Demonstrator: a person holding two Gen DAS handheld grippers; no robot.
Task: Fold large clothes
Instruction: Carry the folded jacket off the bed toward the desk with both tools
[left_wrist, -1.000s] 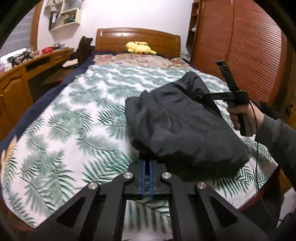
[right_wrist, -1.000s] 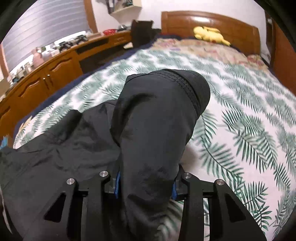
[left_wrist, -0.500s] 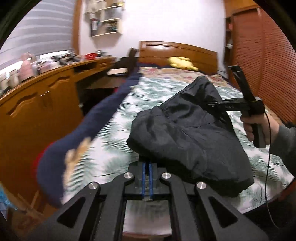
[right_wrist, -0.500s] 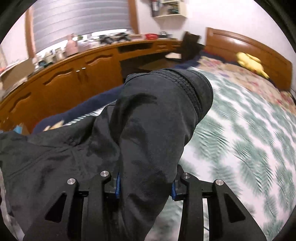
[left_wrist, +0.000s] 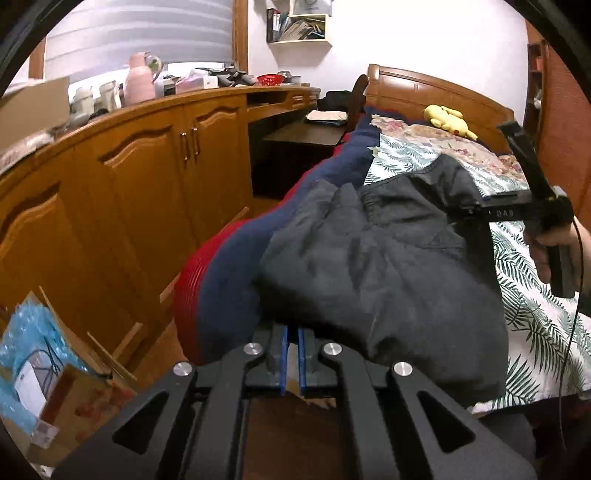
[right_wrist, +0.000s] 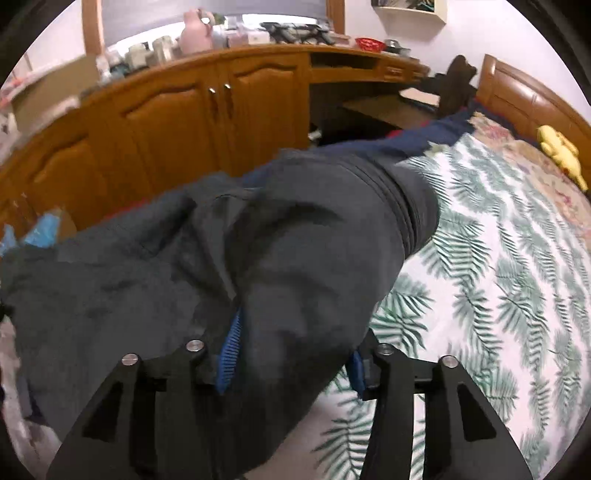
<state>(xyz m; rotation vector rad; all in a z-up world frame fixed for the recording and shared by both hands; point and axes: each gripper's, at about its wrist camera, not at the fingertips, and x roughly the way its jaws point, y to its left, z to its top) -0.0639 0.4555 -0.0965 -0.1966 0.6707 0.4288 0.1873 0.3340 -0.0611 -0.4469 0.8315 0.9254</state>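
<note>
Garment (left_wrist: 369, 266) | left tongs (left_wrist: 291, 354) closed at its edge | right tongs (right_wrist: 292, 360) just opening, garment between

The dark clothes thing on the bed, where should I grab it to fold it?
Probably best to grab the dark garment by its stitched band. That end is thick and firm, and its edge sticks out clearly. Come in from the leaf-print bedspread side, where the band lies free. The other side is bunched up over the blue blanket at the bed's edge.
</note>
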